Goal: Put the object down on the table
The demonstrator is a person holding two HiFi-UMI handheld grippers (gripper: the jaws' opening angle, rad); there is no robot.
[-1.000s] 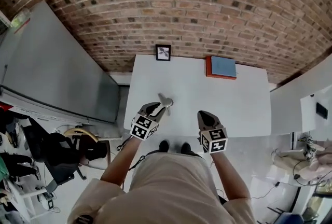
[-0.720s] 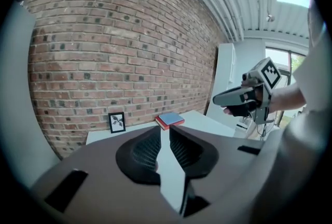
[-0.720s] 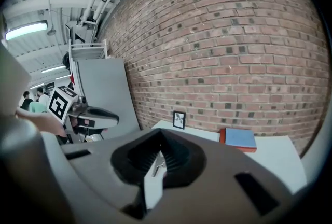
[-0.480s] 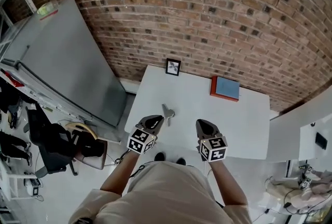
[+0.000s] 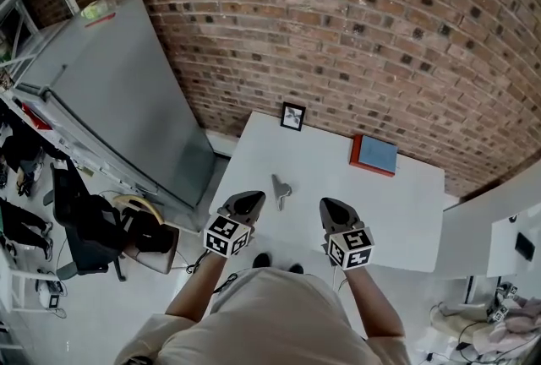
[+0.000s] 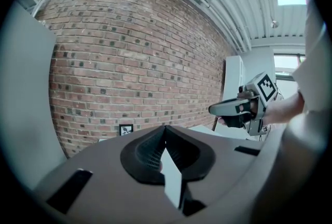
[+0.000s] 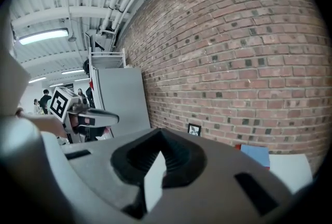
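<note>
Small grey object (image 5: 281,188) lies flat on the white bench (image 5: 397,211), near-left part, nothing touching it. I can't make out what it is at this size. Put-down looks done to me.

Left gripper (image 5: 251,197): fingers pressed together, nothing between them, tips just short of the object and slightly to its left. Right gripper (image 5: 328,204): fingers also closed and empty, off to the object's right, clear of it. Both hover by the bench's near edge.

Risks from here:
- The left gripper is the closest thing to the object. Any forward or rightward drift of that hand would shove it across the bench with the closed tips.
- The object looks light and thin, so I'd expect it to skid rather than resist a nudge.
- It sits nearer the front-left corner than the middle, so a push back toward me could send it over the edge.
- Framed picture (image 5: 292,116) and red-and-blue book (image 5: 374,155) are well apart at the back, no concern.
</note>
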